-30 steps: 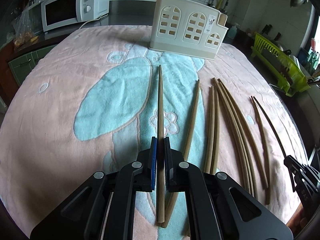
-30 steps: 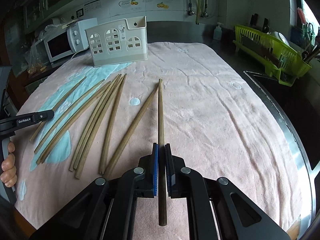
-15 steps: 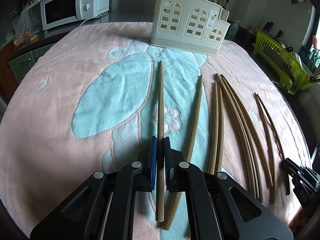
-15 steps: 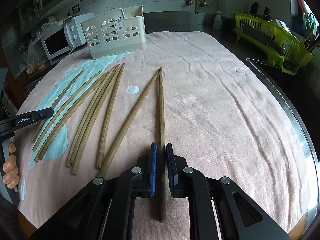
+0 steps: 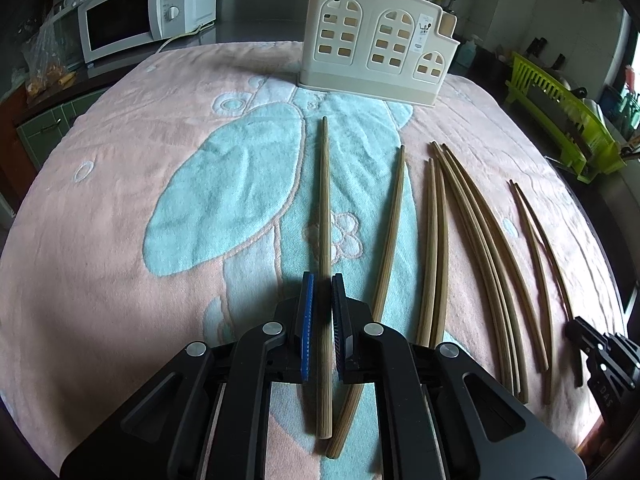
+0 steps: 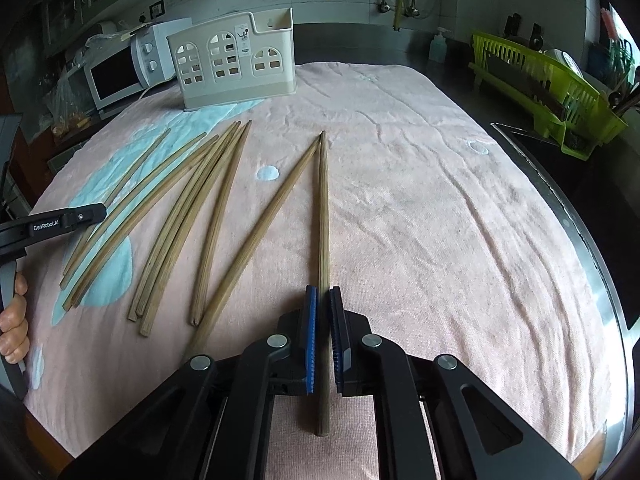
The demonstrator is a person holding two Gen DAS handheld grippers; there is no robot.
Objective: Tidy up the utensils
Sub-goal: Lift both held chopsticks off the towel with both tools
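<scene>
My left gripper [image 5: 322, 280] is shut on a wooden chopstick [image 5: 325, 200] and holds it just above the towel, tip toward the cream utensil holder [image 5: 374, 65]. My right gripper [image 6: 323, 294] is shut on another chopstick [image 6: 323, 208], also pointing away from me. Several more chopsticks [image 5: 468, 240] lie in a loose row on the towel between the two grippers; they also show in the right wrist view [image 6: 192, 216]. The holder [image 6: 236, 68] stands upright at the far edge of the towel. Its inside is hidden.
A pink and teal towel [image 5: 120, 220] covers the counter. A white microwave [image 5: 136, 20] stands at the far left. A green dish rack [image 6: 548, 80] stands at the right. The counter's steel edge [image 6: 580, 224] and a sink run along the right side.
Both grippers have lifted and tilted a little with their chopsticks held. The holder looks closer and higher in both views. The loose chopsticks have not moved.
</scene>
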